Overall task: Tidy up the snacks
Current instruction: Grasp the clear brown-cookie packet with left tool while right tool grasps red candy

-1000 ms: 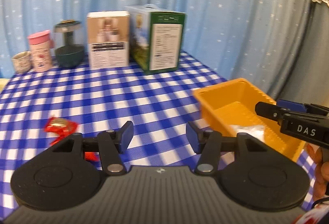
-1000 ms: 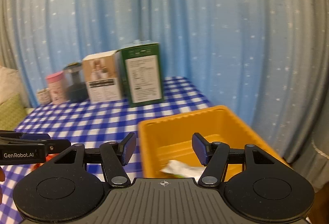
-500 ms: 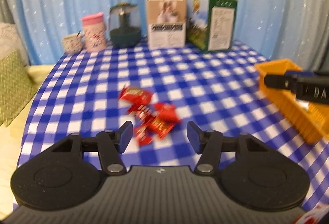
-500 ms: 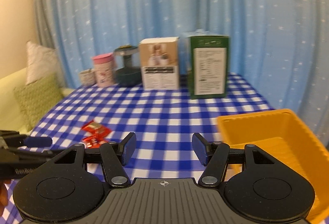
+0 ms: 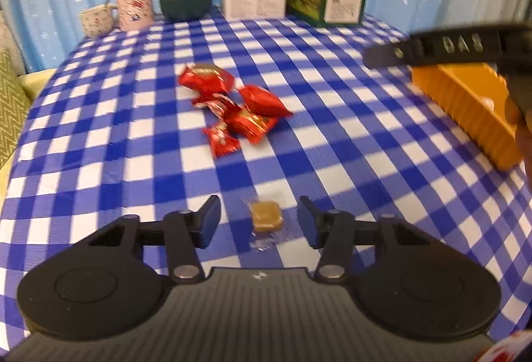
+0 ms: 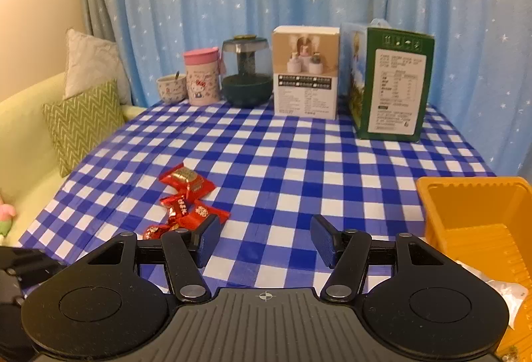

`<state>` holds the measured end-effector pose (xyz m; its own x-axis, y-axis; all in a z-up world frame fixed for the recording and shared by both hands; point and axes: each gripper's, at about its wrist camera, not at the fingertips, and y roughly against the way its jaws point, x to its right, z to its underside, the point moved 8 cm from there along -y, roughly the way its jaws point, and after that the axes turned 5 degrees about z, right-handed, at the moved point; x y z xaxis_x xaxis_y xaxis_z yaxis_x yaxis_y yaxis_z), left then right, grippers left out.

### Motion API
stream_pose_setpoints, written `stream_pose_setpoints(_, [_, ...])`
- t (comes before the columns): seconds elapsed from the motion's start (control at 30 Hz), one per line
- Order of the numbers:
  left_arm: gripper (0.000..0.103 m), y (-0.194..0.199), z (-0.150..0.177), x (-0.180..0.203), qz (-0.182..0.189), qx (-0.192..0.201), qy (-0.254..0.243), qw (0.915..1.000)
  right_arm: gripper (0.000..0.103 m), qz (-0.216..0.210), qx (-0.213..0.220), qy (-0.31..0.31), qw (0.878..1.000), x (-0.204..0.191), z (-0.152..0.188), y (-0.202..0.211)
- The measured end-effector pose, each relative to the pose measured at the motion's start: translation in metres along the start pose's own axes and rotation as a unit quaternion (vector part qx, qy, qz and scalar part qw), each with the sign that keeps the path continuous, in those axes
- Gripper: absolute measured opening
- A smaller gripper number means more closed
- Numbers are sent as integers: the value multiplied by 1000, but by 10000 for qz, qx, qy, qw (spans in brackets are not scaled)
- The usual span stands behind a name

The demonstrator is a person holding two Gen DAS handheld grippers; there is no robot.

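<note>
Left wrist view low over checked tablecloth (image 5: 133,142), facing curtain, right wrist view higher, same heading, both sharing red snacks (image 5: 232,109), back-row boxes (image 6: 306,72), orange bin (image 6: 478,215)

Both claws open, nothing gripped

Left claw (image 5: 258,222) hovers low over the counter, jaws spread apart. Right claw (image 6: 265,240) is held level above the counter, jaws equally spread, its body at the left view's right edge.
</note>
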<state>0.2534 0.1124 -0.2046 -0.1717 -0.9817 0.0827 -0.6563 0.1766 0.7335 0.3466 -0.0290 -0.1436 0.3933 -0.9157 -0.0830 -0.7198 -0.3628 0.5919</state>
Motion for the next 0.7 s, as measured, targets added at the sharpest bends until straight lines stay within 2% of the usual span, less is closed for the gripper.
stream_pose_setpoints(0.13, [32,-8,4,5,-107,-152,-183,9997,60,-18,-47,34,10000,-2,1,-5])
stream_pose_setpoints(0.2, [21,-10,5,4,-109,-178,-154,9997,60,-33,-83,9,10000,-1,2,-8])
stream_pose_setpoints(0.4, [19,-4,-7,-11,-317,-17,-39,9995,60,-177,-161,120,9996,-8,3,-18])
stream_pose_setpoints(0.7, [19,10,-40,-52,-619,281,242,9974,60,-739,-329,182,9966,-34,7,-41])
